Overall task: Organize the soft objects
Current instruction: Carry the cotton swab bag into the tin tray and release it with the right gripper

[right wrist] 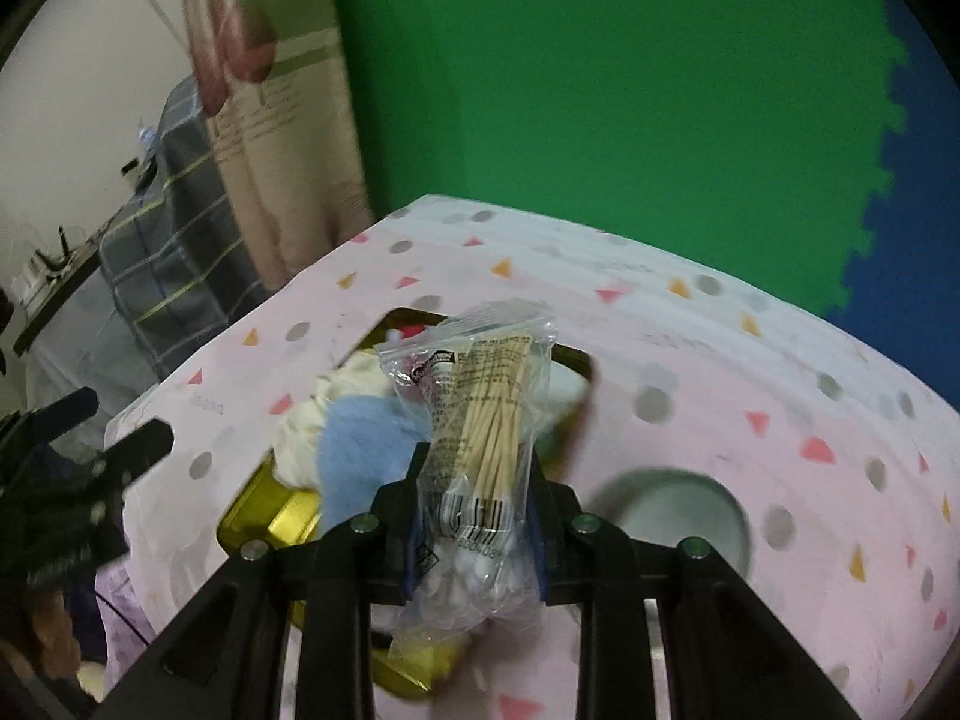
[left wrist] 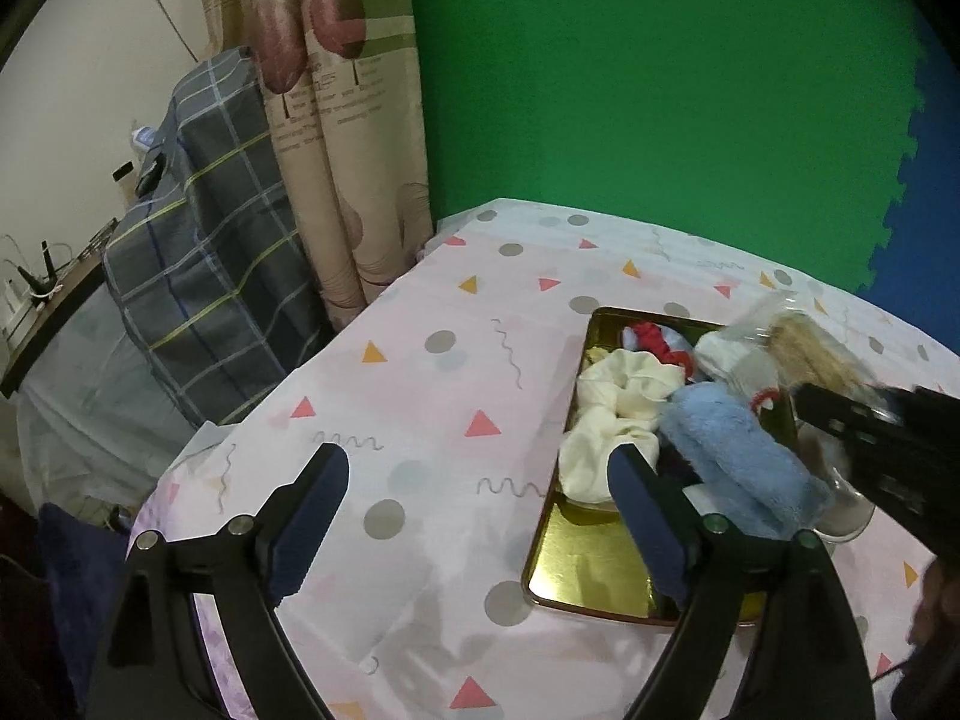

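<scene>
A gold metal tray [left wrist: 585,564] on the table holds a blue fluffy cloth [left wrist: 729,450], cream scrunchies [left wrist: 624,387] and a red item [left wrist: 657,339]. My left gripper [left wrist: 480,516] is open and empty, with its right finger at the tray's near left rim. My right gripper [right wrist: 474,516] is shut on a clear bag of cotton swabs [right wrist: 483,420] and holds it above the tray [right wrist: 276,516]. The bag also shows blurred in the left wrist view [left wrist: 786,348], held by the right gripper [left wrist: 864,426]. The blue cloth [right wrist: 360,450] lies just left of the bag.
The table wears a pink cloth with triangles and dots [left wrist: 432,372]. A clear glass [left wrist: 840,498] stands right of the tray, and a round pale dish [right wrist: 678,516] shows in the right wrist view. A plaid-covered object [left wrist: 204,240] and a curtain [left wrist: 336,138] stand off the table's left edge.
</scene>
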